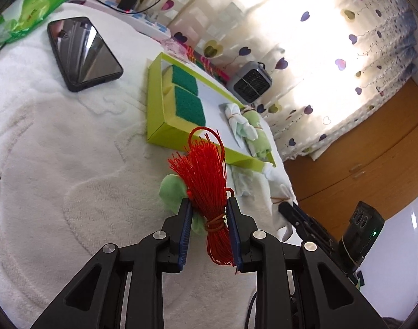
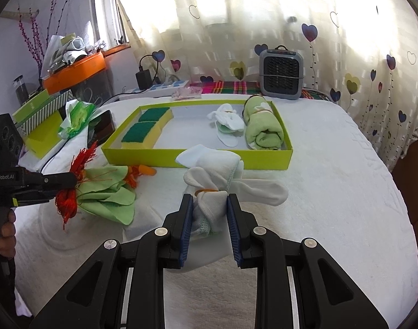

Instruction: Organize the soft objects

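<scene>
A lime-green shallow box (image 2: 198,156) lies on the white towel-covered table; it also shows in the left wrist view (image 1: 154,115). In it are two green-topped sponges (image 2: 143,128), a white sock bundle (image 2: 228,122) and a rolled green towel (image 2: 263,128). My left gripper (image 1: 209,211) is shut on a red thread tassel (image 1: 206,170), held above a green cloth (image 2: 110,194). My right gripper (image 2: 210,205) is shut on a white sock bundle (image 2: 211,175) tied with a rubber band, just in front of the box.
A black phone (image 1: 82,52) and a green tissue pack (image 1: 30,8) lie at the table's far left. A power strip with charger (image 2: 157,85) and a small grey heater (image 2: 280,74) stand behind the box by the curtain. An orange carrot-like item (image 2: 146,170) lies by the box front.
</scene>
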`<control>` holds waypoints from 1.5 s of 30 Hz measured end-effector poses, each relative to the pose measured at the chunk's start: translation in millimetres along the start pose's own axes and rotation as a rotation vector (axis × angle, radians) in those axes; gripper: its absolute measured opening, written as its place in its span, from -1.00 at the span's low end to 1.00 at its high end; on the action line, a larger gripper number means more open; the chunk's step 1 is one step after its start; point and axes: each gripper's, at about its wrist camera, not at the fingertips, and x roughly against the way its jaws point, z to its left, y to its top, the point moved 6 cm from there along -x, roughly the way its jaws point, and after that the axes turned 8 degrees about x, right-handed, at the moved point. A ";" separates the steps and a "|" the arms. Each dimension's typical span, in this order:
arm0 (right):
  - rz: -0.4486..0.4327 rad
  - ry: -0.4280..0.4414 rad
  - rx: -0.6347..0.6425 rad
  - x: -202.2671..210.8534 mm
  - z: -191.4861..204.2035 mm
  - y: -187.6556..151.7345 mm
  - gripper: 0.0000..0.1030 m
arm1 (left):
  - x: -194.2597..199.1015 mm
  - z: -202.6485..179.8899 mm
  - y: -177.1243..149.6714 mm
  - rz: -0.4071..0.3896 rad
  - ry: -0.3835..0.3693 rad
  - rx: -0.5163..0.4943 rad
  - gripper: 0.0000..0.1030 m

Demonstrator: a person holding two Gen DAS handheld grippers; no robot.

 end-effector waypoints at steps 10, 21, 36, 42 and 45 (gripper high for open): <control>0.000 0.013 0.001 -4.3 7.5 2.0 -0.49 | 1.7 -19.7 16.2 -0.018 -0.047 -0.046 -0.56; 0.008 0.023 -0.001 -9.4 8.4 1.5 -0.49 | 36.2 -44.1 50.8 -0.124 0.172 -0.262 -0.56; 0.025 0.019 -0.015 -12.2 4.7 -2.8 -0.49 | -46.3 -24.2 -19.1 0.148 0.202 -0.285 -0.30; 0.031 0.031 -0.020 -15.6 5.0 -4.2 -0.49 | -47.7 -19.0 -18.1 0.142 0.269 -0.271 -0.13; 0.034 0.036 -0.018 -17.0 5.7 -4.6 -0.49 | -54.9 -19.3 -19.1 0.145 0.311 -0.291 -0.13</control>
